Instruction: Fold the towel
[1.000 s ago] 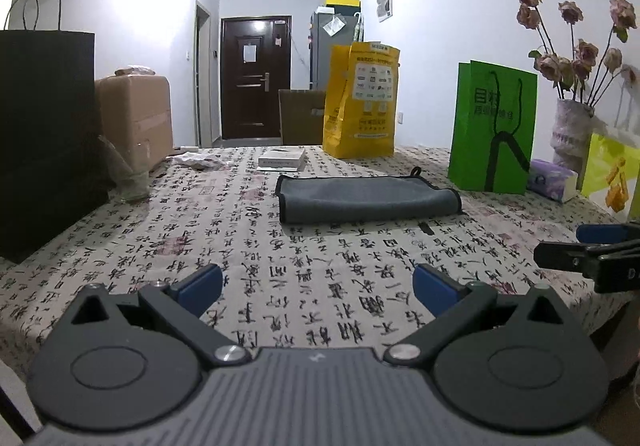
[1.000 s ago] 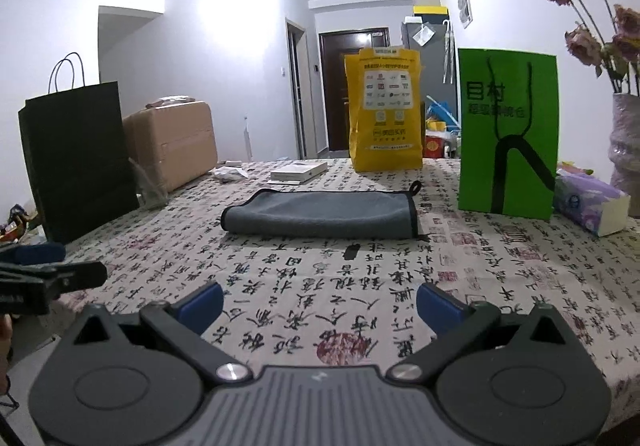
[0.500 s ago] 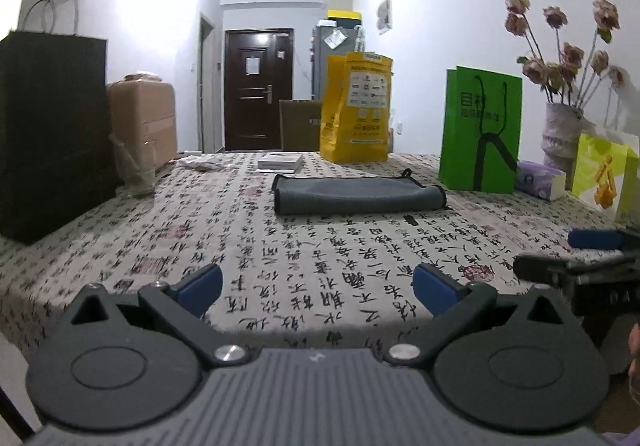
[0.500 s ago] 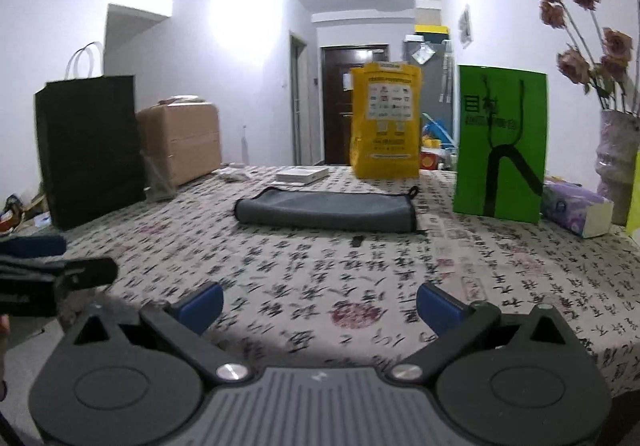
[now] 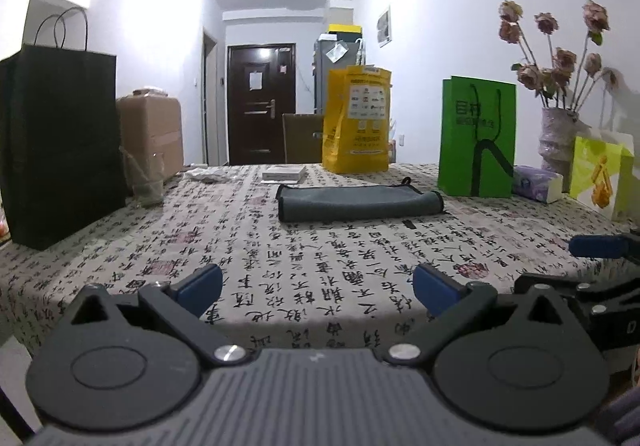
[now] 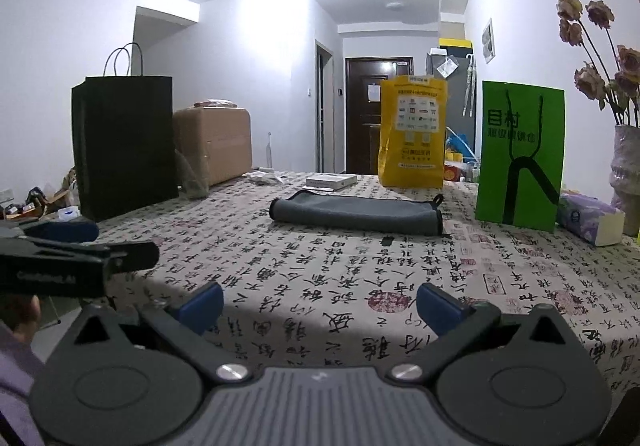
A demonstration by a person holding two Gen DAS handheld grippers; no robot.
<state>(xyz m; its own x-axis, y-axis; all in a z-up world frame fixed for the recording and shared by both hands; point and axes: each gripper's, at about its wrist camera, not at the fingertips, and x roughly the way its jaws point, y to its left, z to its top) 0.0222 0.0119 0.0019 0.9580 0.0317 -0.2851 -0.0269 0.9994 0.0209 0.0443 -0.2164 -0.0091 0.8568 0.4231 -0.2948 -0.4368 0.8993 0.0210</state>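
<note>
Two pairs of tongs hang at the near edge of the desk (image 5: pixel 120 246), the left tongs (image 5: pixel 318 288) and the right tongs (image 6: pixel 320 304) both spread wide with nothing between their blue pads. Well beyond them, mid-desk, lies the towel (image 5: pixel 360 202): grey, dark-edged, already folded into a long flat band with a small loop at its far right corner. The desk's cloth is printed all over with black Chinese calligraphy and red seals. Behind the towel stand a yellow bag (image 5: pixel 357 118) with small logos, too fine to read, and a green bag (image 6: pixel 520 150) bearing "目村" in dark characters.
</note>
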